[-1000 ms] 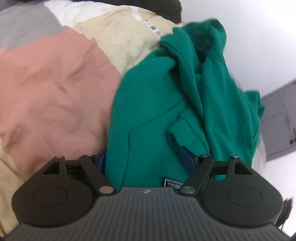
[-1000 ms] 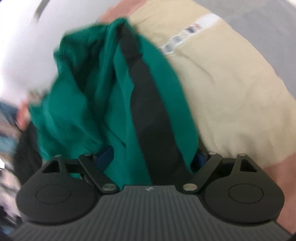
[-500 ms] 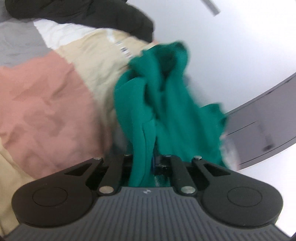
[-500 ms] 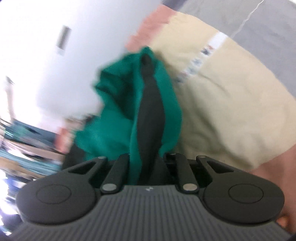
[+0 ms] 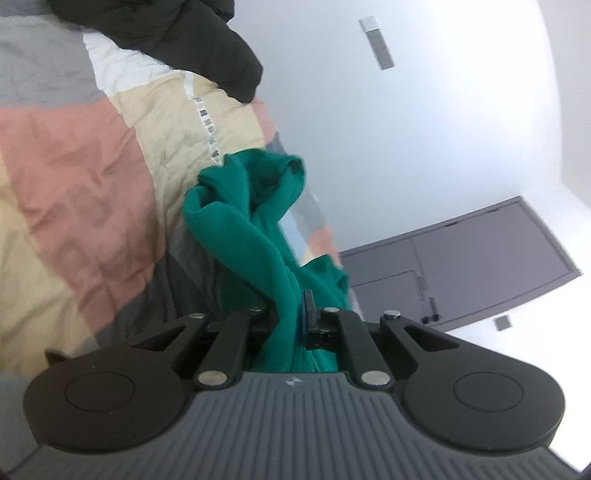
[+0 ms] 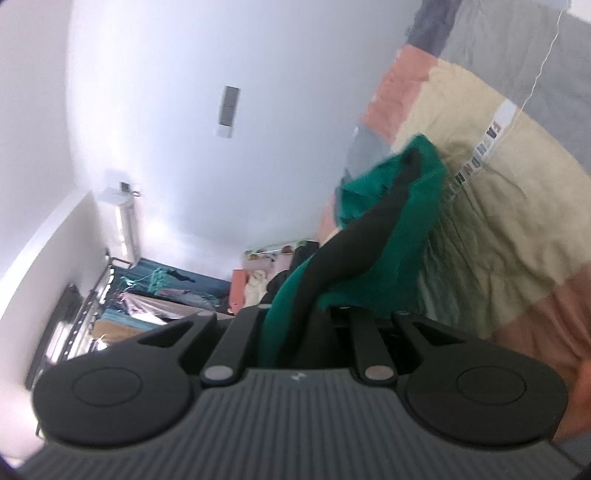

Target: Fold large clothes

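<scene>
With both pairs of jaws pinched tight on cloth, I have the green garment (image 5: pixel 258 221) lifted off the patchwork quilt (image 5: pixel 74 177) and hanging between my two hands. My left gripper (image 5: pixel 295 321) is clamped on a bunched green edge, which runs from the jaws up toward eleven o'clock in the left wrist view, where its far end is a loose knot of folds above the quilt. My right gripper (image 6: pixel 306 317) is closed on green cloth together with the black stripe (image 6: pixel 354 243) that runs along it, and that stretch leads off toward one o'clock in the right wrist view. I judge this step to be the shake-out before any fold, and doing it well means getting the garment open and flat, not twisted. The cloth looks rope-like between my hands, so I should draw the grippers apart until it hangs as a sheet, keeping both at an even height. I cannot tell which parts of the garment I hold, so I should check that once it opens. When I lower it, I want it on the open pink and cream panels, well clear of the dark garment (image 5: pixel 177 33) heaped at twelve o'clock in the left view. Neither grip should loosen until the cloth rests on the quilt.
</scene>
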Motion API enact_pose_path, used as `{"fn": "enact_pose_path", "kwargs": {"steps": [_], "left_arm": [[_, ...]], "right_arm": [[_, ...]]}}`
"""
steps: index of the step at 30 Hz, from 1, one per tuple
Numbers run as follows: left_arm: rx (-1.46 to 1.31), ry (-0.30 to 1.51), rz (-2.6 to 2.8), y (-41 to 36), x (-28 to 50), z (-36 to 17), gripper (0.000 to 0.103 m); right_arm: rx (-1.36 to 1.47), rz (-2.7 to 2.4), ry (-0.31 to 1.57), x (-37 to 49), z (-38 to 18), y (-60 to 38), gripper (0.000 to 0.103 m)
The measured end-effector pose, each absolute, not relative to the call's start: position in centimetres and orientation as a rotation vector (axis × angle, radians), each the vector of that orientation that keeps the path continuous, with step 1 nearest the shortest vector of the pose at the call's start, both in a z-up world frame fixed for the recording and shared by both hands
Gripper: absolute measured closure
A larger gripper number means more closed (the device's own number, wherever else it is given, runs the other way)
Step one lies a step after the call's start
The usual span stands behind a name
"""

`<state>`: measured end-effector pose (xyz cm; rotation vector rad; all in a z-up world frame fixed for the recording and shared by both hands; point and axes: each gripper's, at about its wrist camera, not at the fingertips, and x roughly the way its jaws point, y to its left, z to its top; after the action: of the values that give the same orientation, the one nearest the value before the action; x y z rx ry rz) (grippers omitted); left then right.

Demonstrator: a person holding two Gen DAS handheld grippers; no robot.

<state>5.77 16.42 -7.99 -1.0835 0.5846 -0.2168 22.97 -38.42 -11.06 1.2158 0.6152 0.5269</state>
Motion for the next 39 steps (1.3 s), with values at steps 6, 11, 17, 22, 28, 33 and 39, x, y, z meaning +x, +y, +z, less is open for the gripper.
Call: {"fn": "enact_pose_path", "kwargs": {"steps": [6, 11, 17, 22, 28, 33, 39], "left_arm": [[-1.125, 0.558, -0.251, 16.4, 4.5, -8.0, 0.095], [-1.148, 0.507, -0.237, 16.9, 10.0, -7.0, 0.095], [-1.097, 0.407, -0.201, 17.5, 19.6, -4.9, 0.094], [-1.034, 0.377, -0.156, 17.5, 27.6, -6.2, 0.094], [-0.94, 0.398, -0.153, 18.5, 34.9, -10.3, 0.093], [-0.898, 0.389, -0.116, 18.8, 38.3, -14.5, 0.09], [-0.926, 0.434, -0.093, 19.7, 40.7, -17.9, 0.089]], "right_arm": [[1.232, 0.469, 0.612, 20.5, -11.6, -40.3, 0.089], [1.247, 0.416, 0.659, 25.6, -11.0, -40.2, 0.088], [1.252, 0.303, 0.677, 34.5, -10.0, -39.3, 0.086], [1.285, 0.189, 0.677, 41.5, -13.3, -38.9, 0.085], [1.32, 0.183, 0.671, 47.1, -19.7, -38.1, 0.085], [1.338, 0.195, 0.681, 50.7, -24.2, -37.2, 0.085], [1.325, 0.192, 0.729, 53.5, -27.6, -35.8, 0.085]]}}
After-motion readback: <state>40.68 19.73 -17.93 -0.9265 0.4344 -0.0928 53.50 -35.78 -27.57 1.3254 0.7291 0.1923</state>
